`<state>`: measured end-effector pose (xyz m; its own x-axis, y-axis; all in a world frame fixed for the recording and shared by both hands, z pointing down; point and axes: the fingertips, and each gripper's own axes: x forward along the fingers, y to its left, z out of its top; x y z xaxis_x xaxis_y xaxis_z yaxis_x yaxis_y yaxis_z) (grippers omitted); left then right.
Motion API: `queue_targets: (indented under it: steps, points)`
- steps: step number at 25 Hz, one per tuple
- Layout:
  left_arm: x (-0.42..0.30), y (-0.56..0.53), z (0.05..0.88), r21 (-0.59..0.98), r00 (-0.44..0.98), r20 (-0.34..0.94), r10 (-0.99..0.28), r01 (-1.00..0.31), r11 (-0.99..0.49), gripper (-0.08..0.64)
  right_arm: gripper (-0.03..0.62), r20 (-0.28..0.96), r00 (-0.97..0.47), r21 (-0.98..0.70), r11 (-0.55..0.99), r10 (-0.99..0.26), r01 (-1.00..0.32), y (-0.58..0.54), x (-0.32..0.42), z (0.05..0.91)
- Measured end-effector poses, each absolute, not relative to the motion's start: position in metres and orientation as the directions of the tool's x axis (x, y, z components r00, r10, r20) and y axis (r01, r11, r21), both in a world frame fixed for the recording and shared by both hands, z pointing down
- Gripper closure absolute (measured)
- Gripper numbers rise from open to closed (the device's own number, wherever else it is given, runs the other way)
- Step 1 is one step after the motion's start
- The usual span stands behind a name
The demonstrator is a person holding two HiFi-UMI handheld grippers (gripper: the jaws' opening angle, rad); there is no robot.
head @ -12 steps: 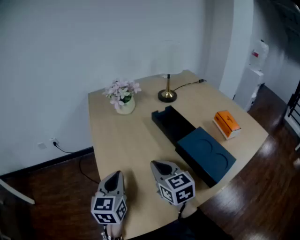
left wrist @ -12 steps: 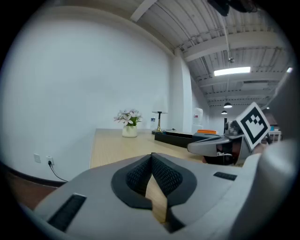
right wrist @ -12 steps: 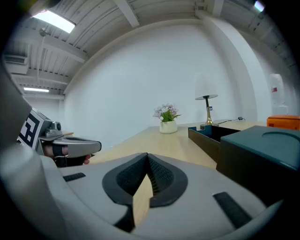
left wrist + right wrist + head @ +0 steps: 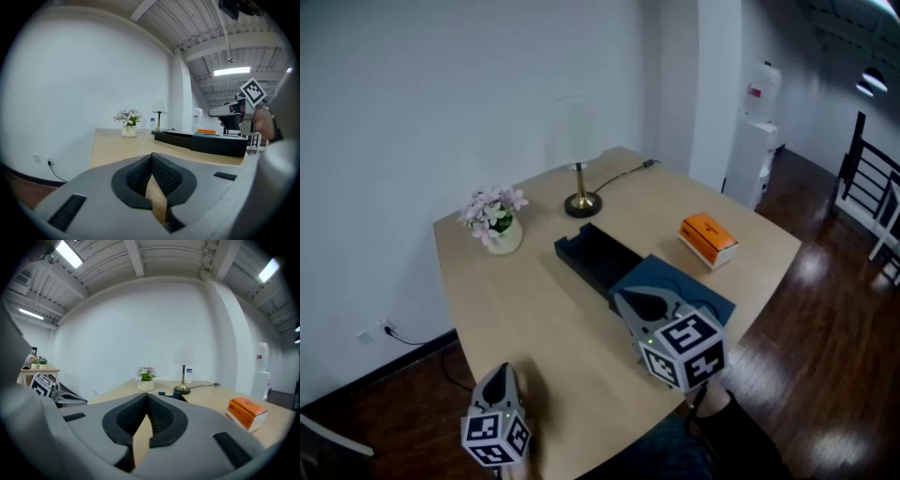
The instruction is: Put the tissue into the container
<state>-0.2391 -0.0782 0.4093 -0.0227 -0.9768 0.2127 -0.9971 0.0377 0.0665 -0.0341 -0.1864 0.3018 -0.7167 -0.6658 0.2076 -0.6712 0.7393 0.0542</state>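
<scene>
An orange tissue pack (image 4: 708,240) lies on the wooden table (image 4: 534,309), to the right of a dark blue container (image 4: 592,255). The container's long tray stands uncovered, and its lid (image 4: 694,292) lies at the tray's near end. My right gripper (image 4: 628,298) hovers above the lid, shut, with nothing between its fingers. At the table's near left edge my left gripper (image 4: 499,371) is also shut and empty. In the right gripper view the tissue pack (image 4: 247,413) sits ahead to the right. In the left gripper view the container (image 4: 206,140) lies far ahead to the right.
A pot of pink flowers (image 4: 494,221) stands at the table's far left. A brass lamp base (image 4: 581,202) with a cable is behind the container. A white water dispenser (image 4: 755,131) and a black railing (image 4: 867,178) stand on the dark floor to the right.
The right gripper has risen and moved right, over the lid. The left gripper sits lower and further left in the picture. The head view has swung, shifting the table left.
</scene>
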Motion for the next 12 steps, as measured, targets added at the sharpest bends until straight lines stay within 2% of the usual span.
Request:
queue_targets:
  steps: [7,12]
  points:
    - [-0.235,-0.086,0.418,0.078,0.02,0.276,-0.961,-0.997,0.002,0.565,0.592,0.241,-0.555,0.123,0.592,-0.796,-0.796,-0.248,0.079,0.289]
    - [-0.191,-0.115,0.404,0.109,0.111,0.297,-0.948,-0.991,-0.082,0.565,0.592,0.285,-0.431,0.168,0.487,-0.856,-0.857,-0.301,0.147,0.296]
